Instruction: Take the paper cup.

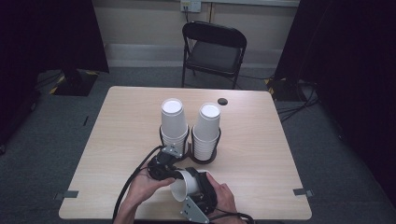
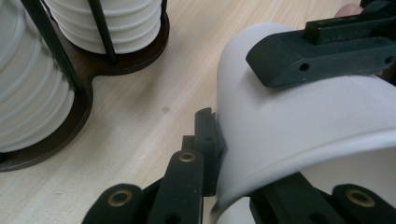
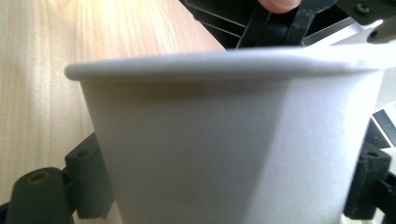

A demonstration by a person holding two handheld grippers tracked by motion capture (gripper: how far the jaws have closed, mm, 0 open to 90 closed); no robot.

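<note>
High view: a single white paper cup (image 1: 184,185) lies on its side above the near edge of the light wooden table (image 1: 261,154), held between the two hand-held grippers. The left gripper (image 1: 164,169) meets the cup at its 10 o'clock side; the right gripper (image 1: 201,196) holds it from 4 o'clock. Two stacks of inverted white paper cups (image 1: 173,122) stand in a dark two-ring holder (image 1: 204,158) at 12 o'clock from the held cup. A black folding chair (image 1: 212,51) stands beyond the table. This view alone gives the layout; jaw contact cannot be read here.

Left gripper view: the left gripper (image 2: 224,163) has its jaws closed on the cup's rolled rim (image 2: 299,144), one jaw outside the wall, one inside. A jaw of the right gripper presses the cup wall at 1 o'clock. Risk: a thin-rim pinch may crease or tear the paper if the grippers pull apart out of line. The holder base lies at 10 o'clock, near enough to be struck by a sideways swing.

Right gripper view: the right gripper (image 3: 224,186) spans the cup body (image 3: 224,149), jaws part-open at the cup's width and apparently touching both sides. Risk: excess squeeze would probably collapse the wall; too little lets the cup slip toward the table edge
</note>
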